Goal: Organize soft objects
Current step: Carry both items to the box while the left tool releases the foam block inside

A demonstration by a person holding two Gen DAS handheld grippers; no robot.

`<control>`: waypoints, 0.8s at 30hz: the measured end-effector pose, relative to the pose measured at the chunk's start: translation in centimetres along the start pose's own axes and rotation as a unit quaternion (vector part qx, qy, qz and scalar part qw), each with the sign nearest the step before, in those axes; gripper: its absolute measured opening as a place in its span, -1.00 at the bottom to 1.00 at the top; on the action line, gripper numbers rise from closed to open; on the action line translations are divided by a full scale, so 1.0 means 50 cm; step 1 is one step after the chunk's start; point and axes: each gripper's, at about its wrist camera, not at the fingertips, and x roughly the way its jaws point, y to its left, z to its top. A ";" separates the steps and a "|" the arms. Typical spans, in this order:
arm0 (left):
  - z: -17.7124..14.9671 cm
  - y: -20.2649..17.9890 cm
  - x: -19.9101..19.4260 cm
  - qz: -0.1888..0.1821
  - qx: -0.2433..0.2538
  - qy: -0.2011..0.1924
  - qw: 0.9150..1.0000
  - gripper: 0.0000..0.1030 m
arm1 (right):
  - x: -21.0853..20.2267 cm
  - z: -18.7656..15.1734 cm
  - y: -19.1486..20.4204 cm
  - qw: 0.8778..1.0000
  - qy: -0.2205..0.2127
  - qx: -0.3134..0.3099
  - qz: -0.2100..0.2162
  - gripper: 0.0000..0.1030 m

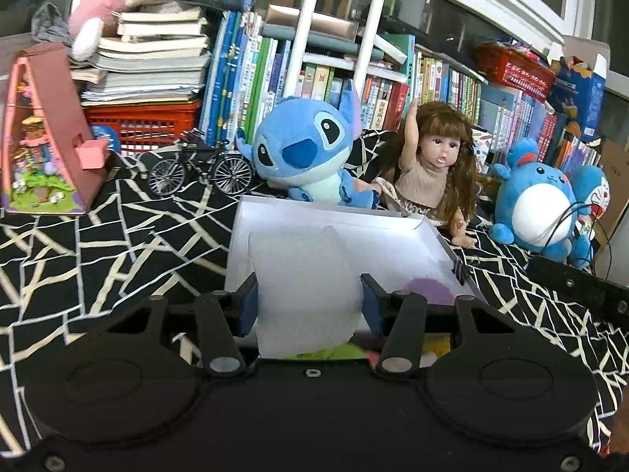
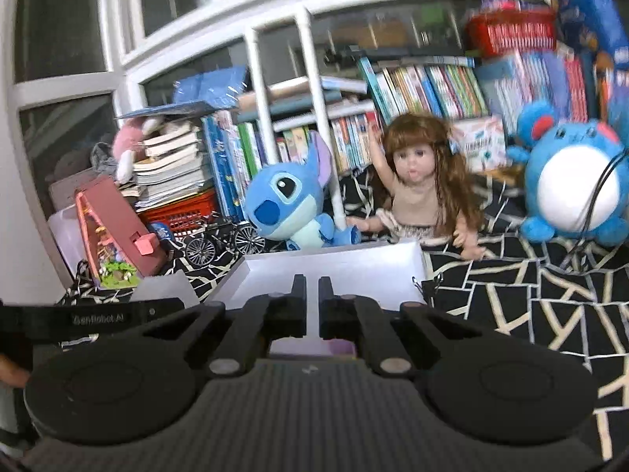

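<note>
Here the left claw (image 1: 309,303) grips a white soft piece (image 1: 306,287) between its blue pads, above the white box (image 1: 251,228). The right claw (image 2: 311,306) is closed with nothing in it, over the same box (image 2: 354,263). Beyond, on the black patterned cloth (image 1: 118,236), sit a blue plush (image 1: 302,149), a doll (image 1: 432,165) and a round blue plush (image 1: 538,200).

Toys crowd a black cloth (image 1: 118,236) with pale line pattern.
On it: a white box (image 1: 251,236), blue plush (image 1: 302,157), doll (image 1: 428,169), round blue plush (image 1: 538,204), model bicycle (image 1: 200,169) and pink toy house (image 1: 43,133).
</note>
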 end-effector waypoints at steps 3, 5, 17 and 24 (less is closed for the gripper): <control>0.012 0.001 0.029 0.007 -0.006 0.013 1.000 -0.04 | 0.038 0.007 -0.031 0.999 0.038 0.034 0.015 -0.74; 0.007 0.003 0.031 -0.002 -0.007 0.013 1.000 -0.03 | 0.028 -0.009 -0.040 0.998 0.044 0.042 0.030 -0.40; -0.038 0.002 0.039 -0.007 -0.003 0.029 1.000 -0.03 | 0.019 -0.122 0.041 0.990 0.098 -0.106 -0.005 0.68; -0.038 0.005 0.041 -0.004 -0.003 0.033 0.999 -0.03 | 0.035 -0.145 0.048 0.991 0.081 -0.104 -0.033 0.10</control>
